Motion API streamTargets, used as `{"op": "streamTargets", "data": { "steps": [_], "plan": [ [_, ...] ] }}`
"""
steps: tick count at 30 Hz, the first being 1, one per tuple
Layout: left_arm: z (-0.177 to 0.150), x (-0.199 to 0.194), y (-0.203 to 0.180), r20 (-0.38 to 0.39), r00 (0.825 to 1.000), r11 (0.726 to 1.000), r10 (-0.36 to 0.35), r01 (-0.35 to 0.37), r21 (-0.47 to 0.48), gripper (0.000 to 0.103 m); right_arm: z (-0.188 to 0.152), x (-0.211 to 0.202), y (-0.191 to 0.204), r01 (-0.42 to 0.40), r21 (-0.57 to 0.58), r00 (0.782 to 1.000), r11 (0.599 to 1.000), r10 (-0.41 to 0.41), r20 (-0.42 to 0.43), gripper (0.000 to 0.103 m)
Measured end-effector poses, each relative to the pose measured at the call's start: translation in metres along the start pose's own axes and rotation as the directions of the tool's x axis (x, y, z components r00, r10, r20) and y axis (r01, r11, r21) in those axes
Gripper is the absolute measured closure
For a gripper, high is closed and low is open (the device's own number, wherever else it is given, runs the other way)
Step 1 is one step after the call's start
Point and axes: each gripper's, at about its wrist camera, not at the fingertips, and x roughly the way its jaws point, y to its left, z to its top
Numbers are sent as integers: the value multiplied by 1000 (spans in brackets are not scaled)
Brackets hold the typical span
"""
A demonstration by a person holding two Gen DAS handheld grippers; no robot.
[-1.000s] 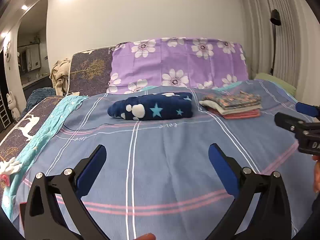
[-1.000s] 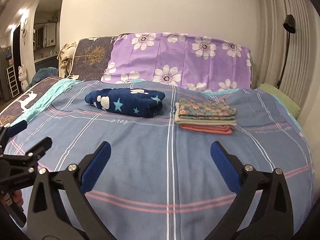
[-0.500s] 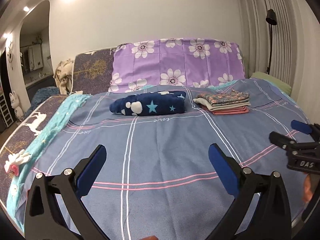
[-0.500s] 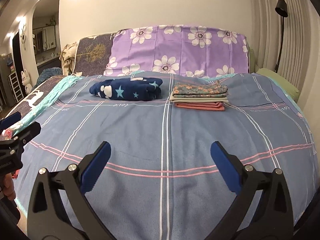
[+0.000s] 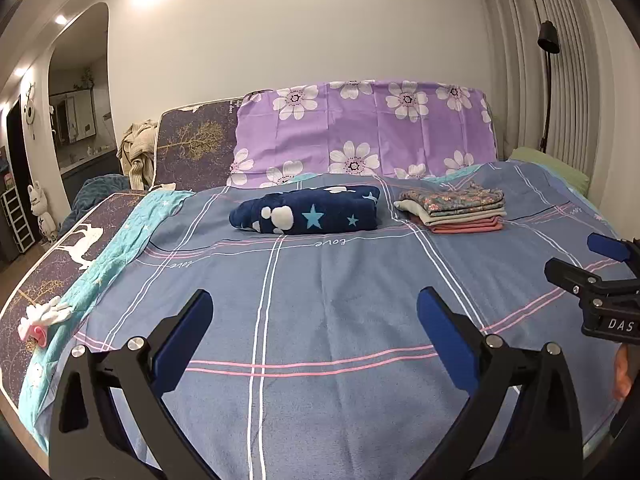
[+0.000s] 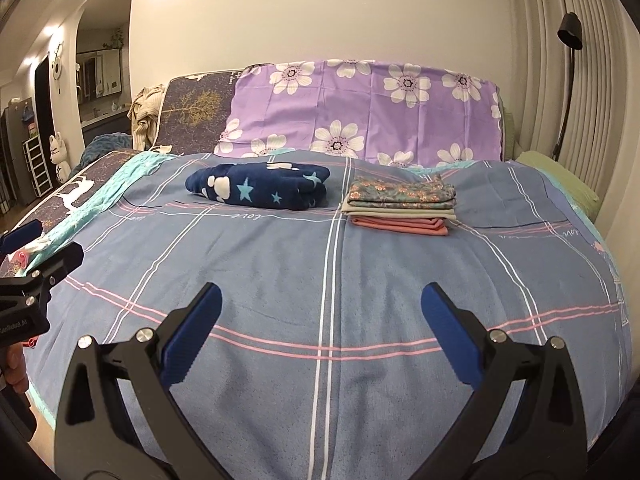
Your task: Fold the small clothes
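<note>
Left gripper jaws apart, empty. Navy star blanket folded mid-bed; stack of folded clothes just right of it, far side of bedspread. Right gripper jaws apart, empty. Nothing unfolded visible; looks done.

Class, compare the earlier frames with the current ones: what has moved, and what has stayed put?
Both grippers, left and right, drew back from the bed, still open and empty. The navy star blanket and folded stack stayed put.
</note>
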Motion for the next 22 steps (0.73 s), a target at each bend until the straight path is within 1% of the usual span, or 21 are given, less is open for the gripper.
{"op": "streamTargets", "data": {
  "steps": [12,22],
  "plan": [
    [-2,0,-5,-13,1000,1000,-10,10,19,1,-5,2,3,-8,-1,1000,1000,8,-21,2],
    [-6,7,-4,-34,999,1000,-14,14,6,1,-5,8,7,5,-9,999,1000,-6,-37,2]
  ]
}}
